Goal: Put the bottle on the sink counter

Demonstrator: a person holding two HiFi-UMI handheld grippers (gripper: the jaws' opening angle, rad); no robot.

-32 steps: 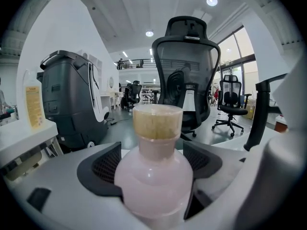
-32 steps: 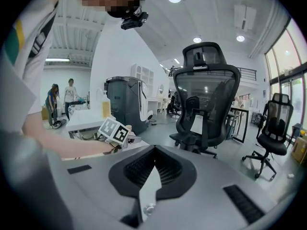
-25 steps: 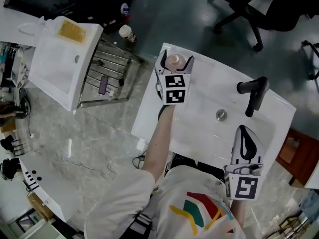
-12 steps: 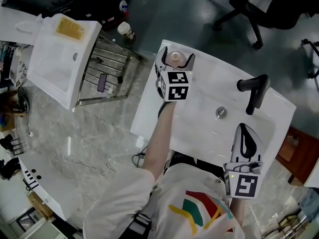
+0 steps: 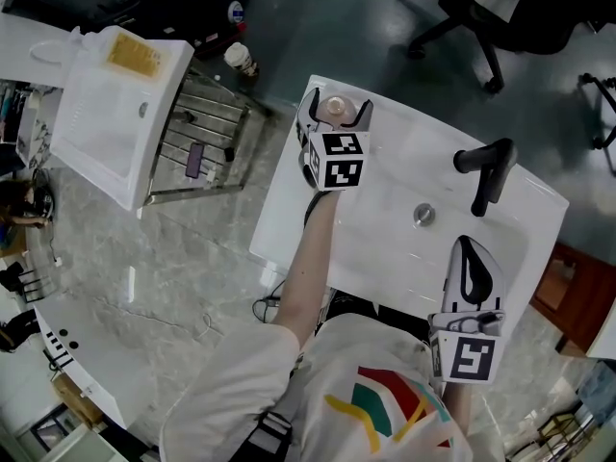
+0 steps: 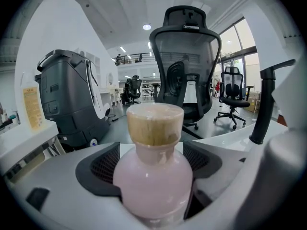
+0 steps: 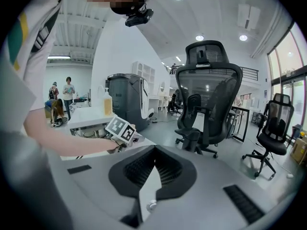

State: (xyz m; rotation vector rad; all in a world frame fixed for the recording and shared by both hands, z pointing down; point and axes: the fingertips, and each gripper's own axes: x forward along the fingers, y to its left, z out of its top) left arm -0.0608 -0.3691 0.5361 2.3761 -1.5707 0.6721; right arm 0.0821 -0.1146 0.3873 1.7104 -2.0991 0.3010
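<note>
Sink counter (image 5: 289, 210), far-left corner: left gripper (image 5: 337, 104) clamps the bottle (image 6: 154, 176); let go so near the edge, it may tip off. Right gripper (image 5: 470, 250) closed, empty.

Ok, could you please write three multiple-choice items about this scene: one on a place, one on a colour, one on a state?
1. Where is the bottle?
A. Between the jaws of the left gripper, at a far corner of the sink
B. Lying in the basin beside the drain
C. On the floor

2. What colour is the tap?
A. White
B. Black
C. Red

3. How do the jaws of the right gripper stand?
A. Shut on the bottle
B. Wide apart
C. Together, with nothing between them

Answers:
1 A, since the left gripper view shows the pink bottle between its jaws.
2 B, since the tap is dark against the white sink.
3 C, since the right gripper view shows its pads meeting, with no object between them.
</note>
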